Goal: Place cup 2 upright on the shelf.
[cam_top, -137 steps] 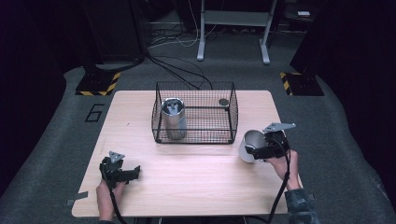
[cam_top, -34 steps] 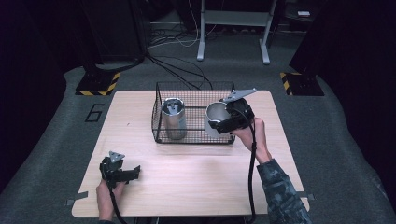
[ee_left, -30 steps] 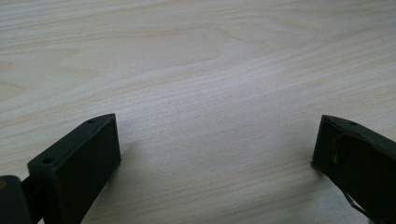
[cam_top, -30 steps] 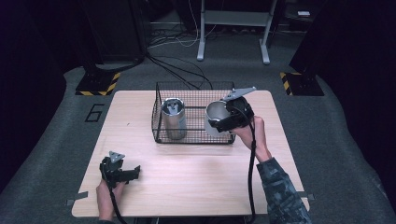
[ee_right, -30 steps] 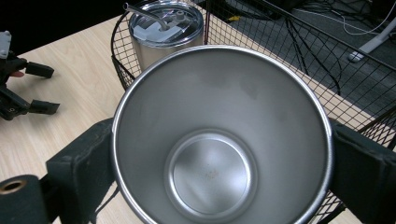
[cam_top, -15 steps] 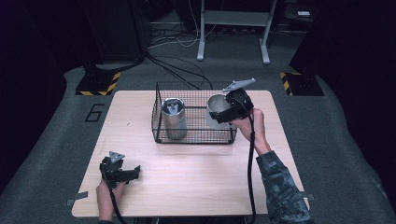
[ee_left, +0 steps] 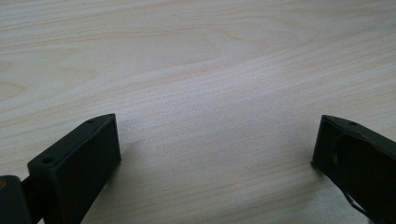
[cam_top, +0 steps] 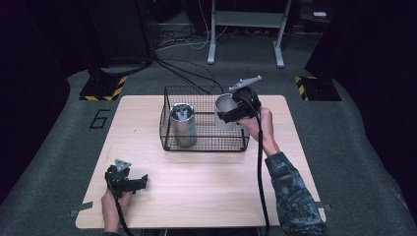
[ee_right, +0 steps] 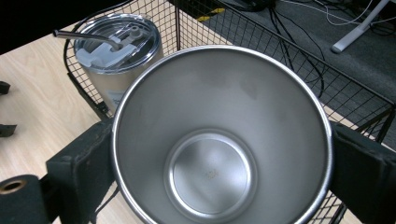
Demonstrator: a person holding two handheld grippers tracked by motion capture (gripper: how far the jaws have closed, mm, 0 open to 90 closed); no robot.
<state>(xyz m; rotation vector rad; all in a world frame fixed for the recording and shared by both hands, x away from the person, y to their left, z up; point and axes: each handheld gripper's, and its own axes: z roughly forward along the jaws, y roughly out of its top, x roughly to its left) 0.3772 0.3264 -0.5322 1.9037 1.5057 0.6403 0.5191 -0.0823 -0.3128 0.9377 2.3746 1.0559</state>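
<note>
My right gripper (cam_top: 231, 114) is shut on an open steel cup (cam_top: 224, 112), which hangs over the right end of the black wire basket (cam_top: 204, 143). In the right gripper view the cup (ee_right: 219, 154) is empty and sits between both jaws, above the basket (ee_right: 299, 51). A lidded steel tumbler (cam_top: 182, 124) with a straw stands upright in the basket's left half; the same tumbler (ee_right: 116, 51) appears behind the cup. My left gripper (cam_top: 140, 181) rests open near the table's front left, its jaws wide apart over bare wood (ee_left: 215, 107).
The wooden table (cam_top: 196, 196) stands on grey carpet. Cables and a white metal stand (cam_top: 246, 34) lie on the floor beyond the far edge. Yellow-black striped bases (cam_top: 103, 88) flank the table's far corners.
My right gripper has carried the steel cup from the table's right side up and leftward to above the basket's right end. The left gripper has stayed still.
</note>
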